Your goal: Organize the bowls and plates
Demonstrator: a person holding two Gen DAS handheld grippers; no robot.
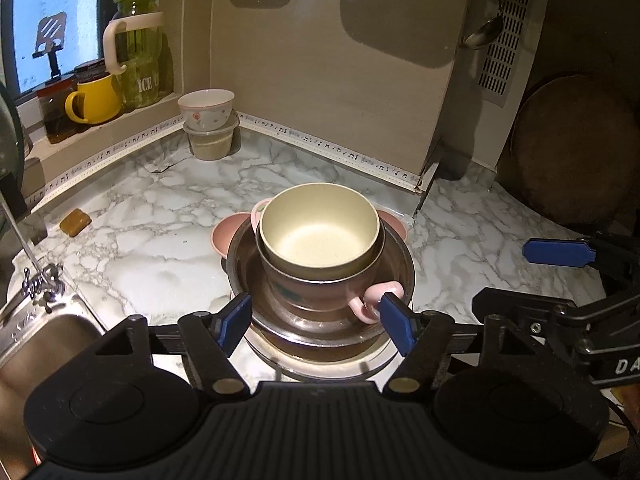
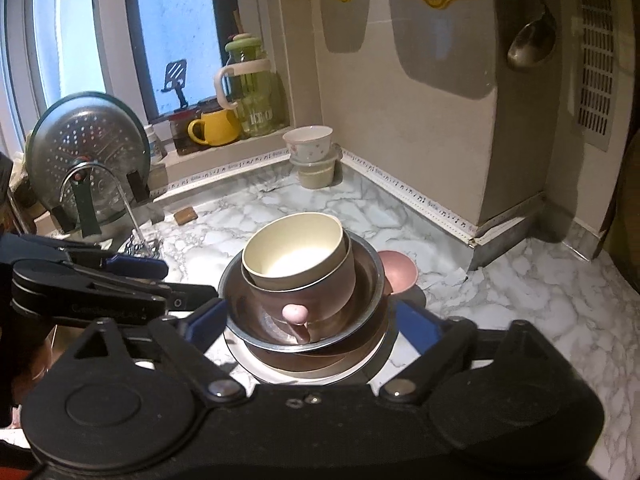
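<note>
A stack stands on the marble counter: a cream bowl [image 1: 318, 236] sits in a pink handled cup [image 1: 370, 300], which sits in a steel bowl [image 1: 400, 276] on a steel plate [image 1: 320, 364]. The stack also shows in the right wrist view, with the cream bowl [image 2: 294, 250] on top of the steel bowl [image 2: 240, 308]. My left gripper [image 1: 316, 322] is open, its blue fingers astride the stack's near side. My right gripper [image 2: 310, 322] is open around the stack too, and shows in the left wrist view [image 1: 556, 252]. A pink bowl [image 2: 400, 270] lies behind the stack.
A floral bowl [image 1: 206, 108] rests on a lidded plastic tub [image 1: 210, 142] in the back corner. A sink [image 1: 36, 344] and tap [image 2: 124, 200] are at the left. Jars and a yellow mug [image 1: 94, 98] stand on the sill. A sponge [image 1: 75, 222] lies on the counter.
</note>
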